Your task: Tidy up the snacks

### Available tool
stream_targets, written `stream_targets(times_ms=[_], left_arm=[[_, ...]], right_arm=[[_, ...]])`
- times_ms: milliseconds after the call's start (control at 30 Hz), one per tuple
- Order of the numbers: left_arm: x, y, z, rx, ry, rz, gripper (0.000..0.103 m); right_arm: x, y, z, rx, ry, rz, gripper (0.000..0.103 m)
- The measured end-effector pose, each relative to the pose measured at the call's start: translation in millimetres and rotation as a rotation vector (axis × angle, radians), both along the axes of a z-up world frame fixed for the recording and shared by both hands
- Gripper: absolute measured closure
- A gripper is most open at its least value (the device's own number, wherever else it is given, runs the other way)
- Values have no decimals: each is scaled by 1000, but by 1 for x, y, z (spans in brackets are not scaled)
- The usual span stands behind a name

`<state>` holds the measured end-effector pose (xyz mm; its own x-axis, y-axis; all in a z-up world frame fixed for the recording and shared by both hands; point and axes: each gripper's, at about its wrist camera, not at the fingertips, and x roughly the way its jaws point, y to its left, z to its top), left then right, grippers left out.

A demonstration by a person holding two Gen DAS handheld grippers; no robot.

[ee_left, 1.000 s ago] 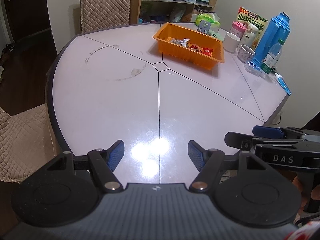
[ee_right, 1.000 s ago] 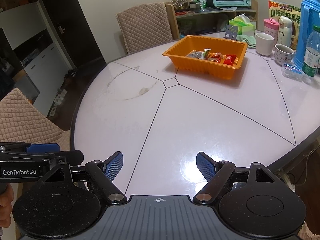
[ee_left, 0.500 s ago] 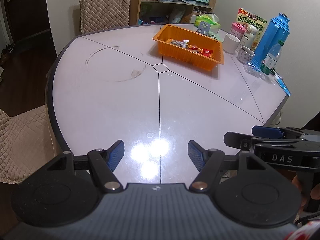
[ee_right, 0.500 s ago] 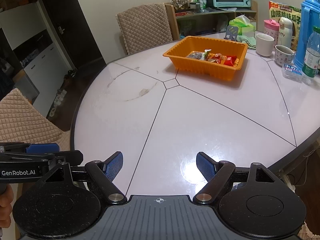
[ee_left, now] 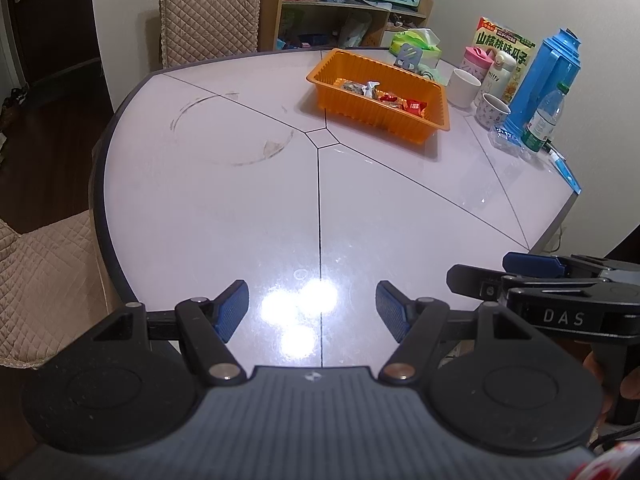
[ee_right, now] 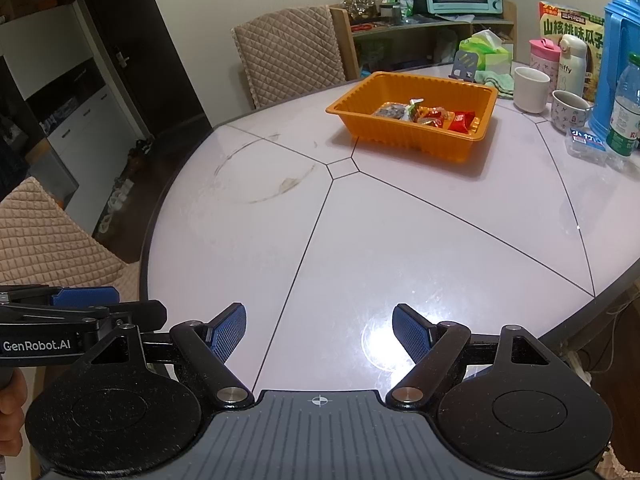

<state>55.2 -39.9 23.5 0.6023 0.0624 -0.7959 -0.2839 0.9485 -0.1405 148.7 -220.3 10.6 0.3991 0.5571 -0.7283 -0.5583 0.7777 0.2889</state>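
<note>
The left gripper (ee_left: 312,312) and right gripper (ee_right: 319,332) hover side by side over the near edge of the table (ee_right: 400,248), jaws spread apart and holding nothing. Well beyond them, past the table's centre, sits the orange tray (ee_right: 416,136) with the snacks (ee_right: 430,115) gathered inside, likely sorted already.

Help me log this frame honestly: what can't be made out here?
- Snack wrappers in the orange tray: too small in both views to read or count.
- Tray floor: partly hidden by its near wall.
- Blue thermos: cut off by the right wrist view's edge.
- Shelf contents: blurred and small, left wrist view.
</note>
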Motion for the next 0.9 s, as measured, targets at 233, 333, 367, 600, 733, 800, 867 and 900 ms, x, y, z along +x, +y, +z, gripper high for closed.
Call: stream_targets(times_ms=[233,333,367,600,733,800,867,900], left_arm=[[1,0,0,-1,0,1,35],[2,0,0,-1,0,1,35],[1,0,0,-2,1,1,35],[4,1,0,-2,2,1,35],[5,1,0,-2,2,1,35],[5,1,0,-2,3,1,35],[7,1,1,-2,2,1,35],[7,1,0,-2,2,1,35]], right_arm=[[0,0,0,0,1,1,23],[1,1,0,-1,3,2,23],[3,2,0,0,4,1,23],[9,4,-1,-1,8,2,23],[13,4,-2,0,8,3,23],[13,4,-2,1,9,3,23],[13,3,-2,0,9,2,23],[13,3,-2,0,9,3,23]])
